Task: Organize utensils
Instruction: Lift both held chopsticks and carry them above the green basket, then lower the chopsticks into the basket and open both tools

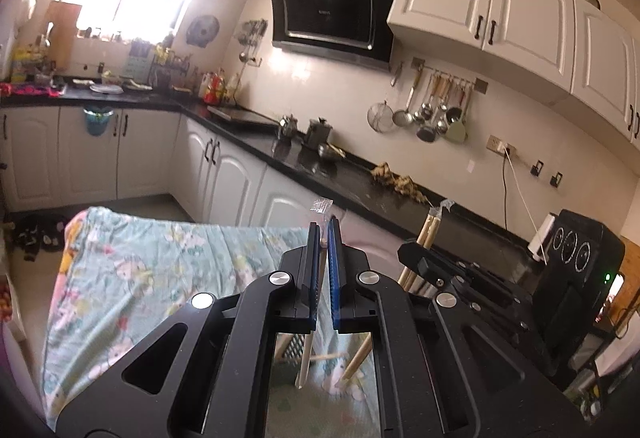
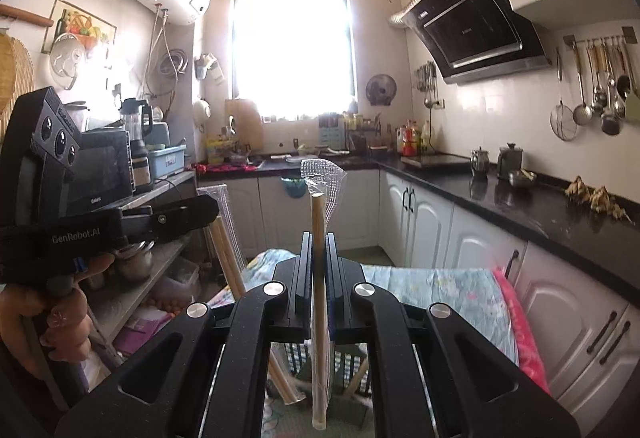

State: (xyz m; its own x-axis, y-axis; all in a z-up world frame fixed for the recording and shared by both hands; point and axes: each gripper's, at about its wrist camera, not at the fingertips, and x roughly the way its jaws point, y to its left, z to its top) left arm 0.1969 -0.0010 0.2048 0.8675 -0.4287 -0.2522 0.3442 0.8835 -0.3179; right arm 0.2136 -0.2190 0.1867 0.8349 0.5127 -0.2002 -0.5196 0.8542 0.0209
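Observation:
In the left wrist view my left gripper is shut on a pair of chopsticks in a clear wrapper, held upright; the wrapper's end sticks out above the tips. To its right my right gripper holds another wrapped pair of wooden chopsticks. In the right wrist view my right gripper is shut on that upright wrapped pair. My left gripper appears at the left, holding its wrapped chopsticks. Below both lies a dark grid-sided utensil basket.
A table with a floral cloth lies below the grippers. A black L-shaped counter with white cabinets runs along the right wall. A shelf with a microwave stands at the left. An air fryer sits at the right.

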